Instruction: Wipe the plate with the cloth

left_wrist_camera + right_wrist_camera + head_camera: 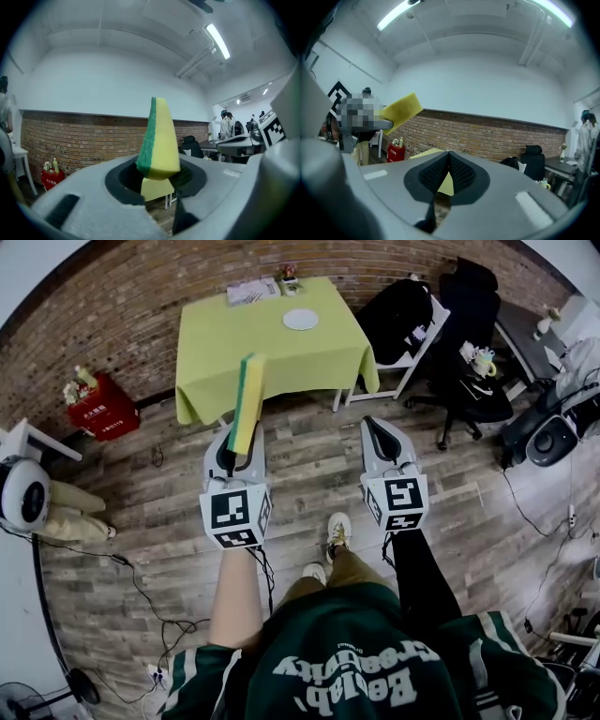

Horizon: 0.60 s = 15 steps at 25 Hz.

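Left gripper clamped on sponge at low end, sponge upright. Right gripper jaws together, empty. Plate far off on table, too small to tell, probably ceramic: fragile, slippery. Sponge soft, light; press gently.

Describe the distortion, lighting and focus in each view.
Head view: strong fisheye bends the brick wall and darkens the corners; light is even. Left gripper view: a ceiling tube light glares, the sponge is crisp, the nearest foreground soft. Right gripper view: ceiling strips blow out white; a mosaic patch covers part of the left.
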Each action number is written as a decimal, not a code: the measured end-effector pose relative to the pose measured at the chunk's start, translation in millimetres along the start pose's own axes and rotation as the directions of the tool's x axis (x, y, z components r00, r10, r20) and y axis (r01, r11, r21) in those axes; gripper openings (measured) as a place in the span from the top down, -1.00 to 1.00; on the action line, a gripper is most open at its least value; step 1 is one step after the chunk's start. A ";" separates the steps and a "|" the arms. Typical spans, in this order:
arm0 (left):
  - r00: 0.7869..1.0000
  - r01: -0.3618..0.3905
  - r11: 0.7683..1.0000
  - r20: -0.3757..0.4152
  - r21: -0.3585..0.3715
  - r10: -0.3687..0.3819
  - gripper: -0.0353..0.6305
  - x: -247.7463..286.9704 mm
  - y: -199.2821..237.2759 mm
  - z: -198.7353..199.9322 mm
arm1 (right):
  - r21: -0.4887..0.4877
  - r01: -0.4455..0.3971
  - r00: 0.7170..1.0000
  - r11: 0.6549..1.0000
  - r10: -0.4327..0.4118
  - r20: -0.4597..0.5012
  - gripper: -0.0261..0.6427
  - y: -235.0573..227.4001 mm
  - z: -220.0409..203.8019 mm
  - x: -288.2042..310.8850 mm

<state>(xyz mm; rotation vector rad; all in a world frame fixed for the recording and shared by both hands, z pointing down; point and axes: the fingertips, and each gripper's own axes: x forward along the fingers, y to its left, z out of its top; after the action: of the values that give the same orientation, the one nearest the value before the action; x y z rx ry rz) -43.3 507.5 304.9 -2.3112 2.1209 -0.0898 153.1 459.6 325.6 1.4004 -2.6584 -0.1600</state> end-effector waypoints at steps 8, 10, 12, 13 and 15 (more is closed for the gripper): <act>1.000 0.016 1.000 -0.009 0.021 -0.016 0.50 68.2 -7.0 1.9 | 0.028 0.003 1.000 1.000 -0.003 0.016 0.88 -43.6 -8.5 50.0; 1.000 0.013 1.000 -0.009 0.025 -0.013 0.50 93.2 -2.7 3.7 | 0.038 0.000 1.000 0.999 -0.001 0.022 0.88 -56.4 -8.9 73.2; 1.000 0.008 1.000 -0.008 0.028 -0.008 0.50 118.6 1.7 5.4 | 0.042 -0.007 1.000 0.999 0.006 0.029 0.88 -69.7 -9.1 98.0; 1.000 0.005 0.999 -0.009 0.032 -0.004 0.50 131.2 2.9 5.7 | 0.048 -0.012 0.999 0.999 0.010 0.032 0.88 -77.3 -9.5 110.4; 1.000 -0.004 0.999 -0.013 0.036 0.005 0.50 157.2 4.7 5.5 | 0.057 -0.019 0.999 0.998 0.017 0.035 0.88 -93.6 -11.0 136.0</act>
<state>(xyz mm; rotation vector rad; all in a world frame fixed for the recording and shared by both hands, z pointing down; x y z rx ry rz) -34.4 350.5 305.5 -2.2919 2.1121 -0.1422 154.8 294.2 331.1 1.4019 -2.7238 -0.1076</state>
